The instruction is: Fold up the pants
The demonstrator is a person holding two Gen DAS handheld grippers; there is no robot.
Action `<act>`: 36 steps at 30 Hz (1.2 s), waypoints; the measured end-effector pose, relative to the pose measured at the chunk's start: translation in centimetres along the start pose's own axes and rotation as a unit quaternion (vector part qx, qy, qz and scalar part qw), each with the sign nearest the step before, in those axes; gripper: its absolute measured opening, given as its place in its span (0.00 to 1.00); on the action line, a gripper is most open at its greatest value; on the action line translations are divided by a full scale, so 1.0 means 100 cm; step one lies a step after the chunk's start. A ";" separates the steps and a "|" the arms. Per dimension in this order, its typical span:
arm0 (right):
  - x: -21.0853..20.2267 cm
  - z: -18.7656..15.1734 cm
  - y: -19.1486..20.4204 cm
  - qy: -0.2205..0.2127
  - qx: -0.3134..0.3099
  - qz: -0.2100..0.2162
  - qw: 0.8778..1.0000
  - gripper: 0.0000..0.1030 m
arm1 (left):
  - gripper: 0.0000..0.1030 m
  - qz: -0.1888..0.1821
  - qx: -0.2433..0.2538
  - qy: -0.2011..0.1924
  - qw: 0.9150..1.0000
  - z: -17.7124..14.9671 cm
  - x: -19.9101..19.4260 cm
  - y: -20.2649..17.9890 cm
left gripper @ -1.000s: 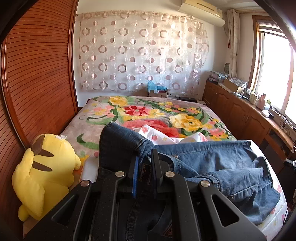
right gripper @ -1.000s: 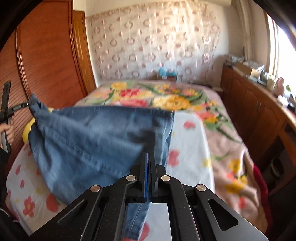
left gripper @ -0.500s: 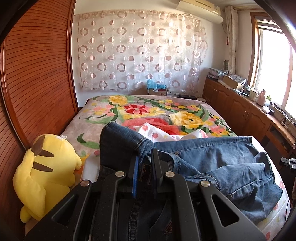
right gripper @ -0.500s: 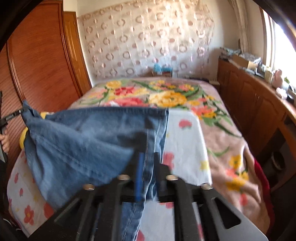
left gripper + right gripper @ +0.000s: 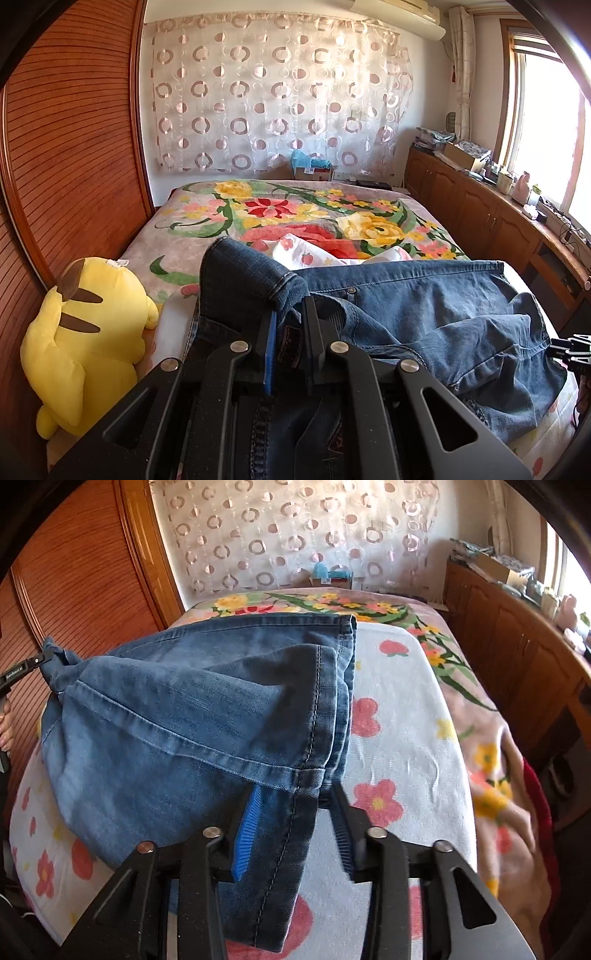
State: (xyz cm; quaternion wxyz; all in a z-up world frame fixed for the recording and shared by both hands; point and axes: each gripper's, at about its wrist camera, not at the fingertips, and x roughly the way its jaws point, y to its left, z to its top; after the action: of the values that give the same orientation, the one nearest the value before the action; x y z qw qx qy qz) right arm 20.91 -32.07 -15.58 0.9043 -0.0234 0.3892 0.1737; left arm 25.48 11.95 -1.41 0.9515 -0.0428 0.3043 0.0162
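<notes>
Blue jeans [image 5: 424, 306] lie folded across the bed, bunched and wrinkled toward the right. My left gripper [image 5: 290, 306] is shut on the waistband corner, which stands up over its fingers. From the right wrist view the jeans [image 5: 184, 720] spread left to that left gripper [image 5: 22, 668], held by a hand. My right gripper [image 5: 295, 794] stands low over the bed with its jaws apart. The stitched leg hems lie loose between its blue pads [image 5: 251, 812], not pinched. The right gripper [image 5: 570, 349] shows at the right edge of the left wrist view.
The jeans rest on a white flowered sheet [image 5: 399, 720] over a floral blanket [image 5: 277, 210]. A yellow plush toy [image 5: 85, 332] sits at the bed's left edge against a wooden wardrobe [image 5: 66, 147]. Low wooden cabinets [image 5: 480, 214] with clutter line the right wall under a window.
My right gripper came down toward the bed and its jaws parted from shut, loosening the hems. The jeans settled lower onto the sheet. The left gripper kept its grip and place.
</notes>
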 end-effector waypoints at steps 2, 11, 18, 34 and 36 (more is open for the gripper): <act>-0.002 0.000 0.005 -0.005 -0.006 -0.002 1.000 0.26 | 0.13 0.000 0.001 0.002 1.000 0.000 0.001 0.001; 0.003 -0.006 0.007 0.011 -0.008 0.006 1.000 0.24 | 0.13 -0.002 0.000 0.009 1.000 -0.004 0.004 0.004; -0.020 0.003 0.007 -0.039 -0.018 0.009 0.999 0.02 | 0.13 0.004 -0.010 -0.003 1.000 0.001 0.001 0.008; -0.065 0.091 -0.002 -0.198 -0.038 -0.037 0.979 0.01 | 0.13 0.018 -0.044 -0.020 0.999 0.033 0.018 0.034; -0.050 0.101 0.001 -0.197 -0.042 -0.046 0.978 0.01 | 0.13 0.019 -0.047 -0.013 0.999 0.033 0.027 0.037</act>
State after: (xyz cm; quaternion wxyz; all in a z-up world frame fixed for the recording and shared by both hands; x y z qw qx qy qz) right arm 24.67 -31.63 -4.99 0.9686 -0.0451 0.1938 0.1493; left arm 29.40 15.97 -0.57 0.9517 -0.0819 0.2918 0.0492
